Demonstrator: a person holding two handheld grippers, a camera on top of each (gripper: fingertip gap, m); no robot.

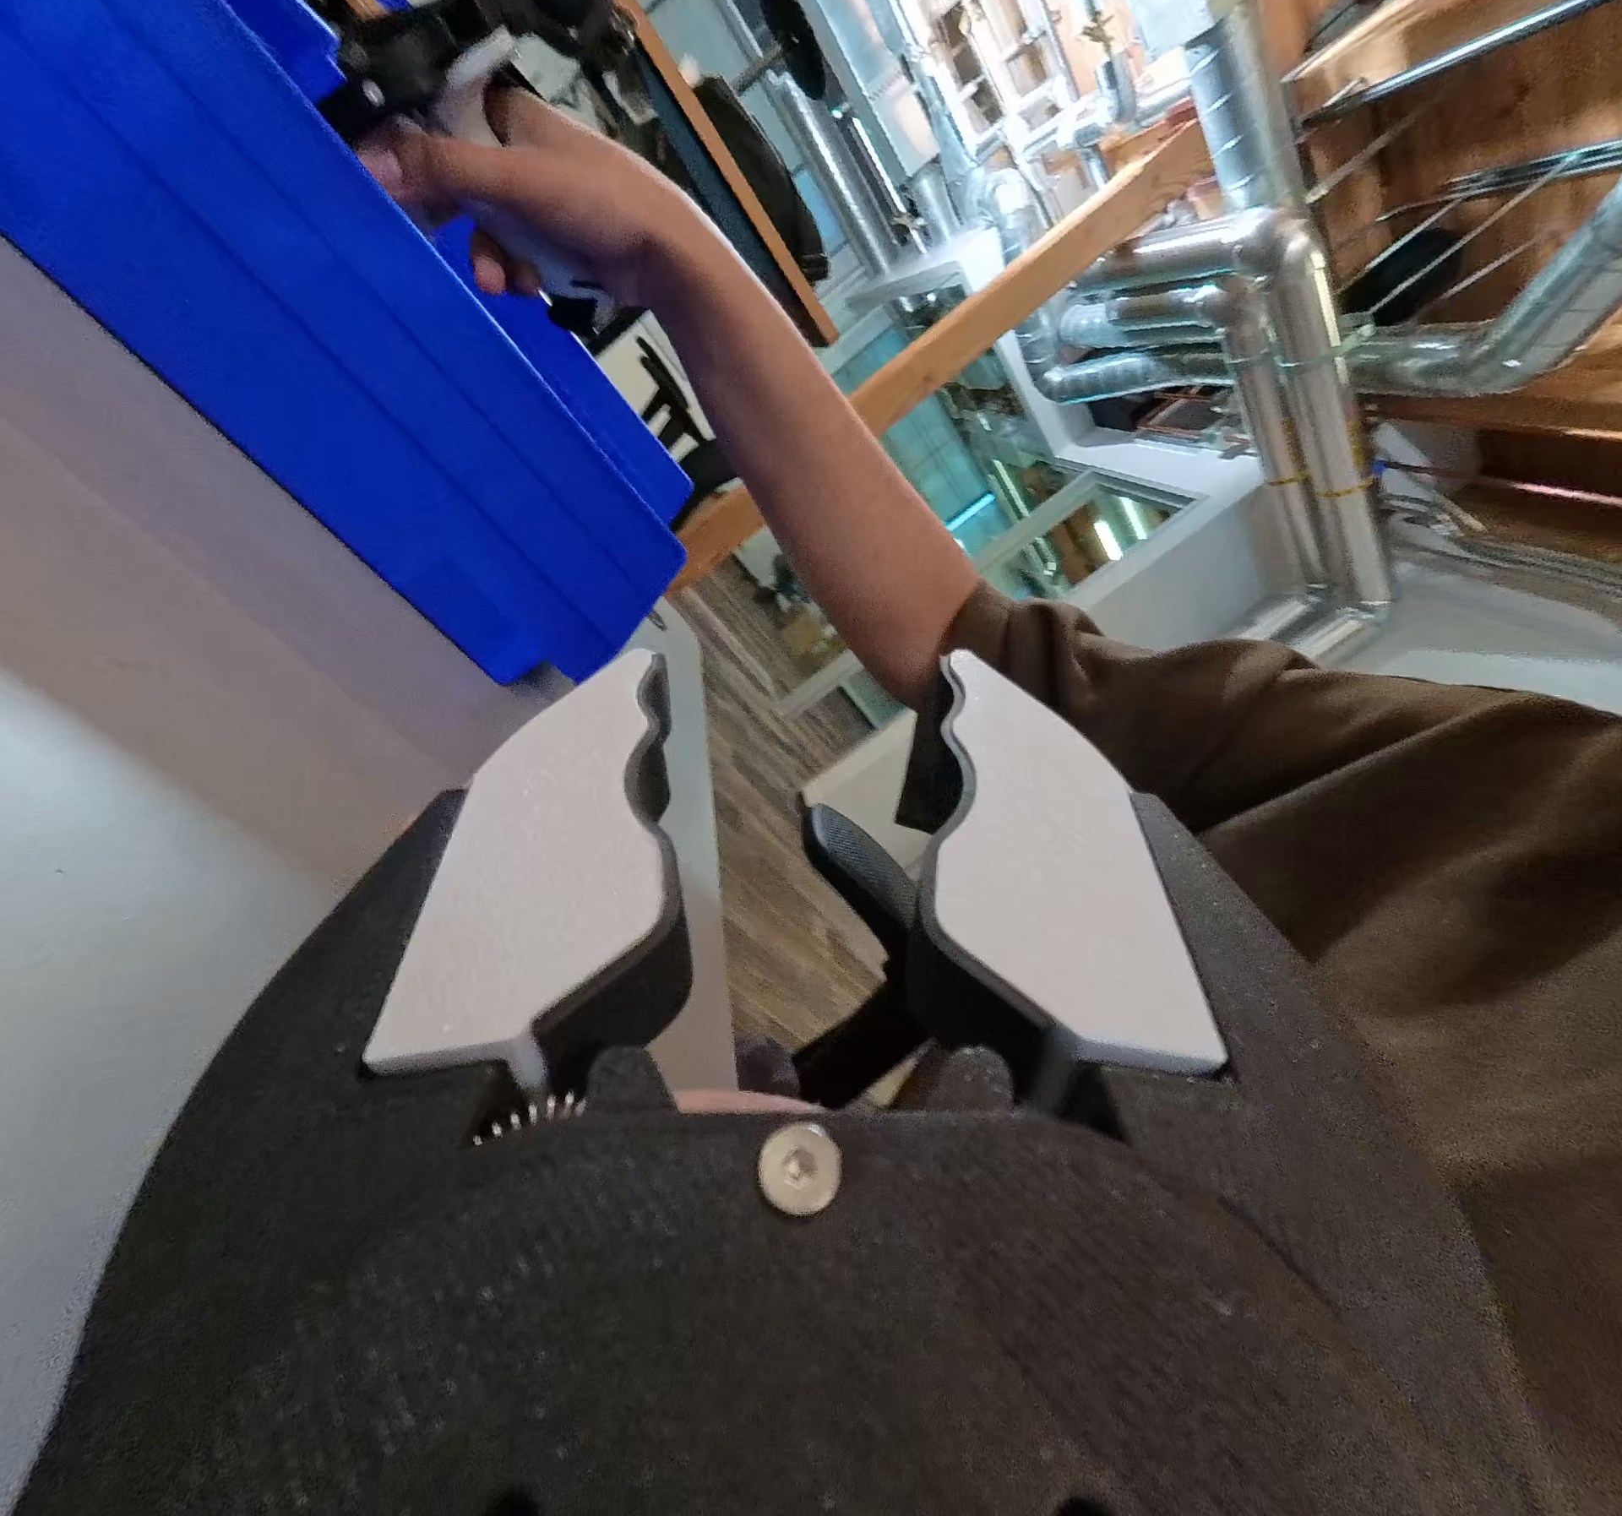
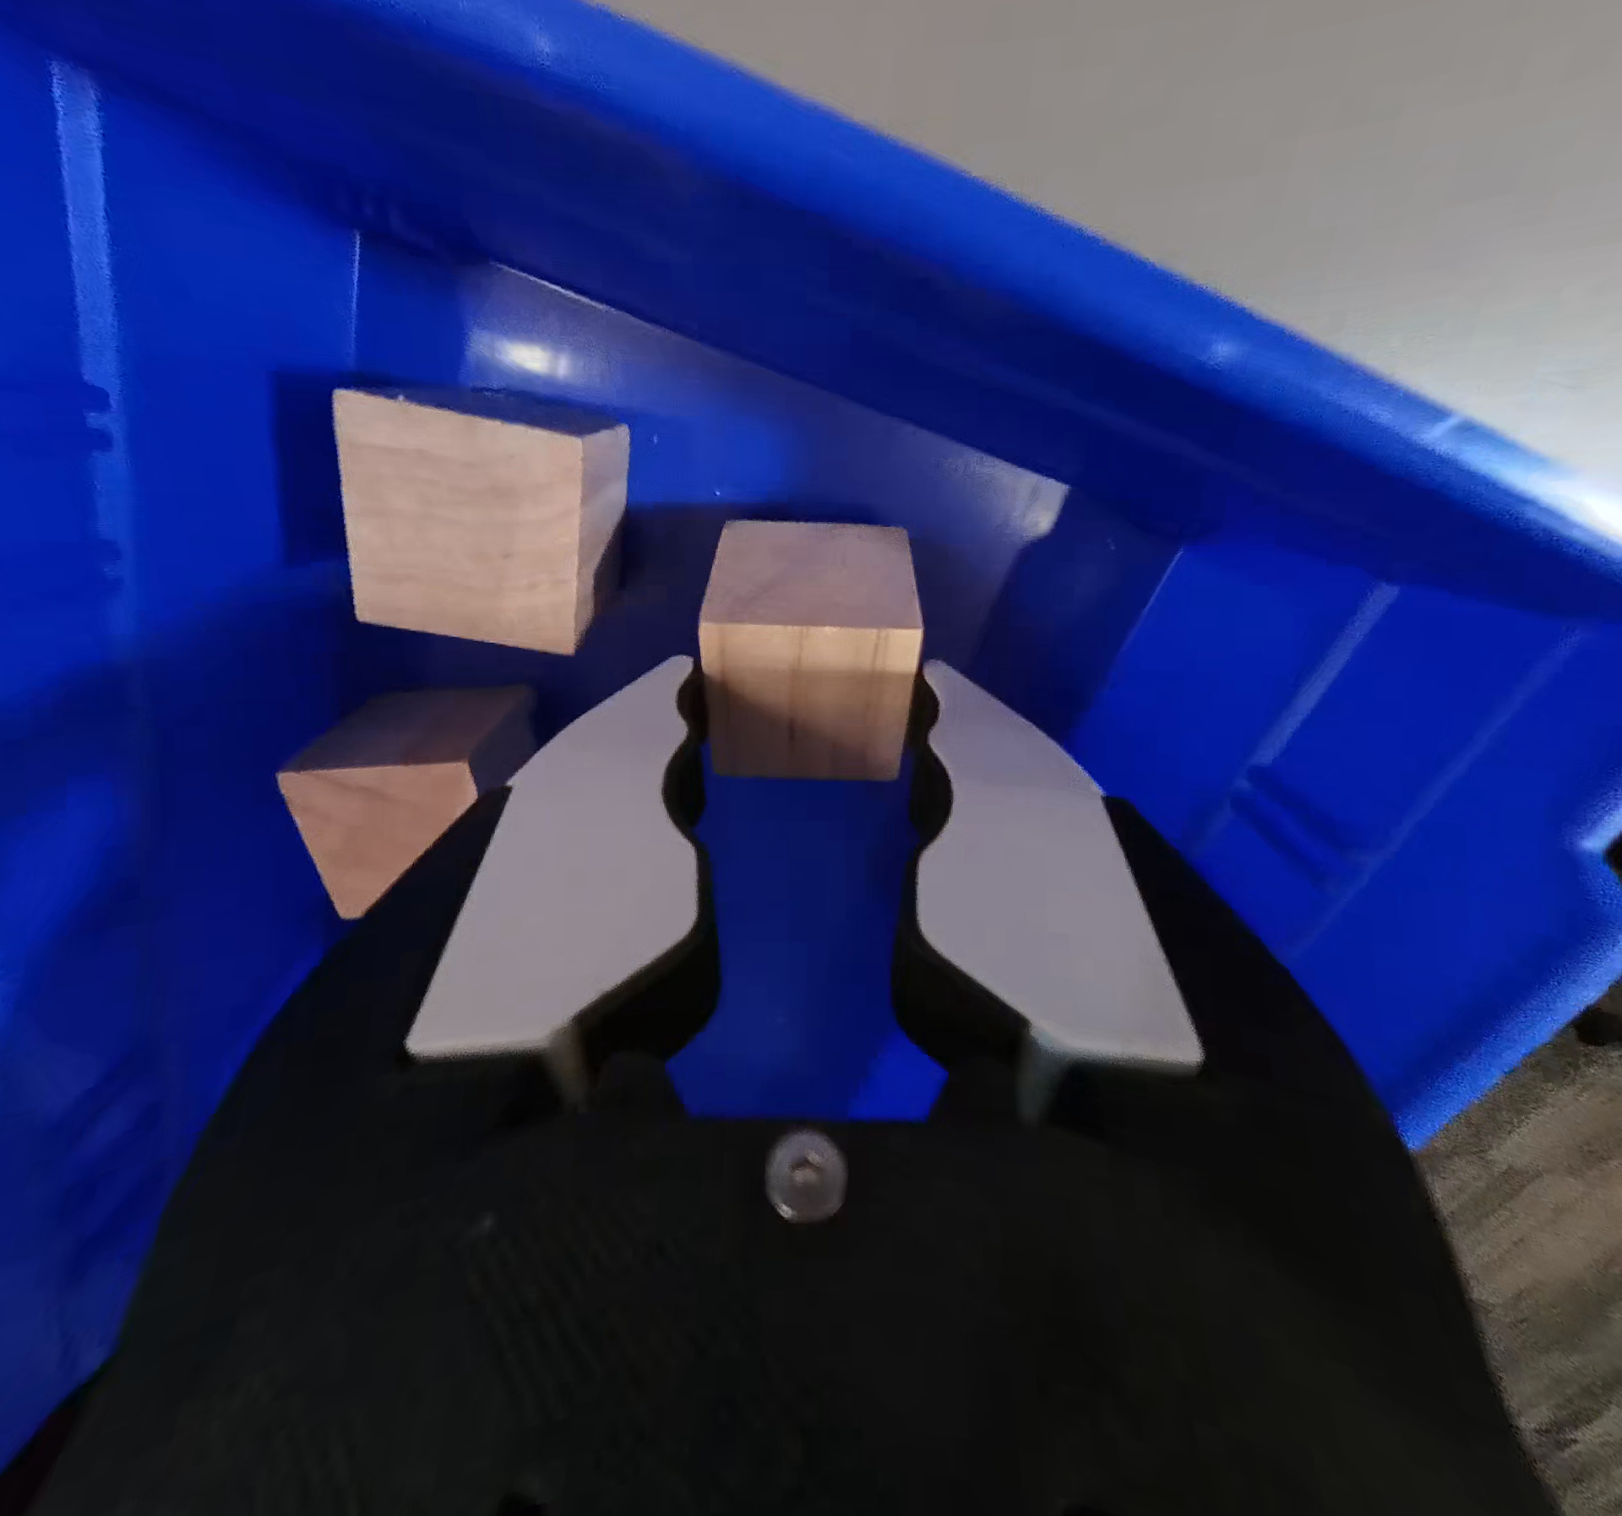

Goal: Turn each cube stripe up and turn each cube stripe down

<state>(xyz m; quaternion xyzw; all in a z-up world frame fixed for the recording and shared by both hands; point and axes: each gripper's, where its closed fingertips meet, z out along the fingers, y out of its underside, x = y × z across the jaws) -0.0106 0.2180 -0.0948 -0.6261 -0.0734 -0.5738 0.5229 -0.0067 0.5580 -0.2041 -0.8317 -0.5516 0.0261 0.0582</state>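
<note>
In the right wrist view, three plain wooden cubes lie inside a blue bin (image 2: 1316, 684). My right gripper (image 2: 809, 684) is shut on the middle cube (image 2: 812, 649), its tips pressing both sides. A second cube (image 2: 474, 517) sits at the upper left and a third cube (image 2: 386, 789) at the lower left, partly hidden by my left finger. No stripe shows on any visible face. In the left wrist view, my left gripper (image 1: 803, 667) is open and empty, outside the blue bin (image 1: 307, 316), tilted. A person's hand (image 1: 491, 184) holds the right gripper over the bin.
The bin stands on a white table (image 1: 132, 772). A person's arm and brown sleeve (image 1: 1316, 772) cross in front of my left gripper. Wooden beams, metal pipes and a wood floor fill the background. Grey carpet (image 2: 1536, 1211) shows beside the bin.
</note>
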